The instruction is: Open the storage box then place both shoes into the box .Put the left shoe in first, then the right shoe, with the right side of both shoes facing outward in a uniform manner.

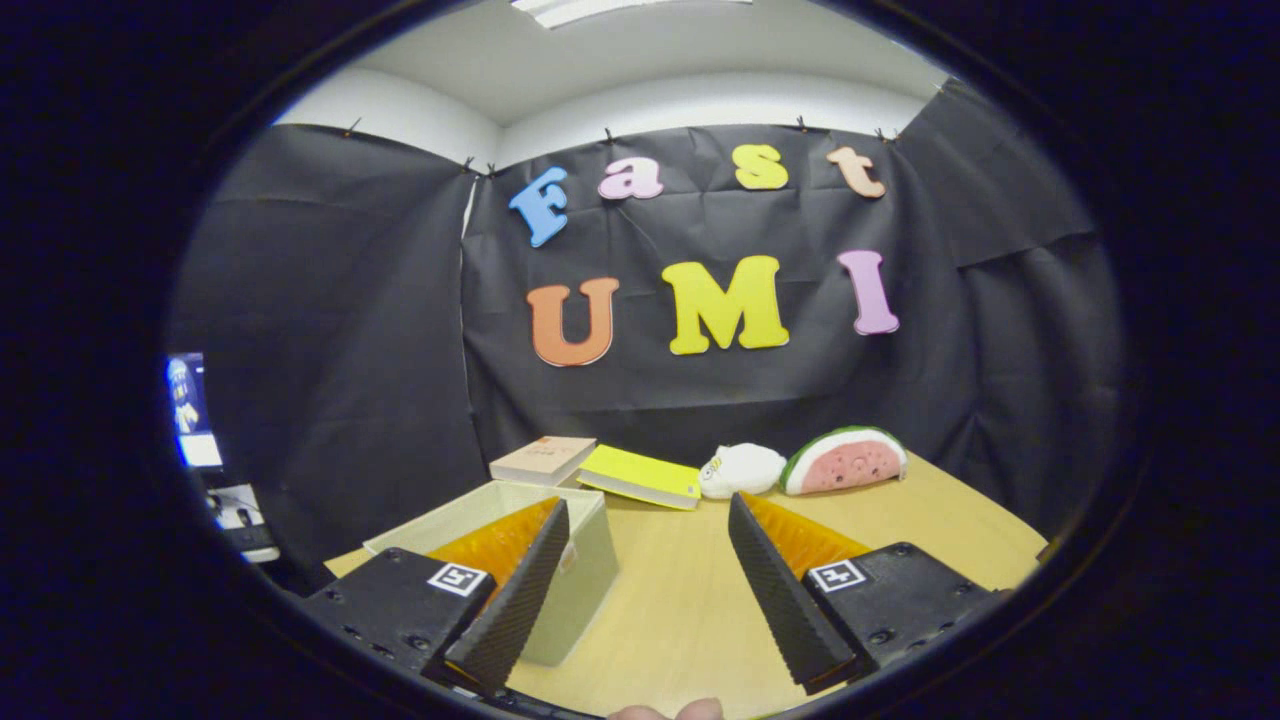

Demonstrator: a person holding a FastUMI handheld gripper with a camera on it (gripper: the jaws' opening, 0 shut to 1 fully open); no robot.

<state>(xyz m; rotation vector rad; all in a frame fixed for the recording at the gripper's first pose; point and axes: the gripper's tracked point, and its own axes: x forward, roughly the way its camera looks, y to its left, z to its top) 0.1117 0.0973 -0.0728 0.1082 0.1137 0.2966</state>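
Gaping jaws, gripper (648,520) empty; one storage box (590,560), two books, two plush toys beyond

The gripper (648,515) hangs with jaws spread wide, holding nothing, a fingertip (700,709) showing just behind them

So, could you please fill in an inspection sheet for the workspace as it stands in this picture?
Surface: light wooden table, bare between the fingers.
Job's things: pale green rectangular storage box, lid off, partly behind one finger; its inside is hidden; shoes: nothing seen.
Clutter: beige book, yellow book, white plush toy and watermelon-slice plush beyond the fingers, by the wall.
Grippers: claw open, holding nothing; fingertips of a person at its base.
Cables: nothing seen.
Surroundings: black cloth wall; lit screen to the side.
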